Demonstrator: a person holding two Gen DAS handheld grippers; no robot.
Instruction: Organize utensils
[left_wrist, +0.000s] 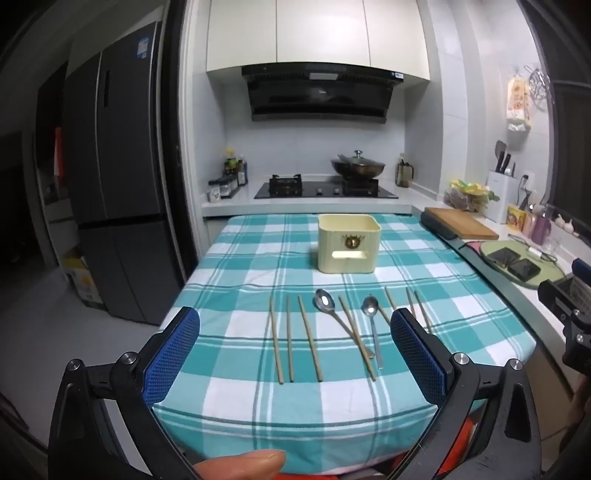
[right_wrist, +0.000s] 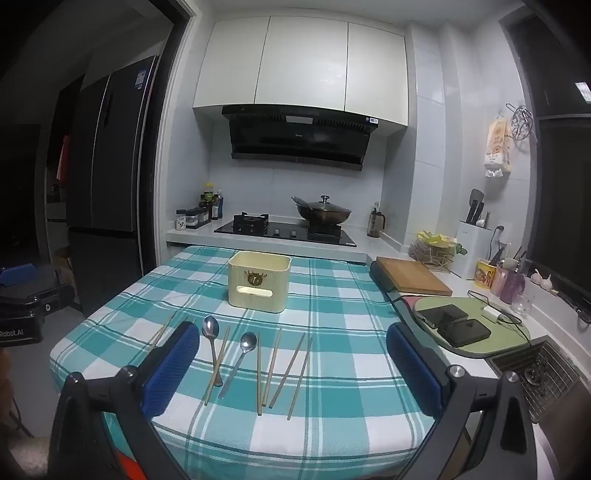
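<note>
Behind the chopsticks (left_wrist: 309, 338) and spoons (left_wrist: 325, 301) on the checked cloth (left_wrist: 258, 266) stands a cream bin (left_wrist: 347, 243), interior unseen, while left gripper (left_wrist: 295, 325) and right gripper (right_wrist: 291, 341) hover tilted down, jaws spread wide, holding nothing.

The right hand-held gripper (right_wrist: 291, 363) hangs wide open over the near edge of the desk (right_wrist: 351, 413), gripping nothing. On the teal checked cloth, two spoons (right_wrist: 211, 332) lie among scattered chopsticks (right_wrist: 258, 373). Further back stands a cream container (right_wrist: 258, 286), upright and apart from them.
</note>
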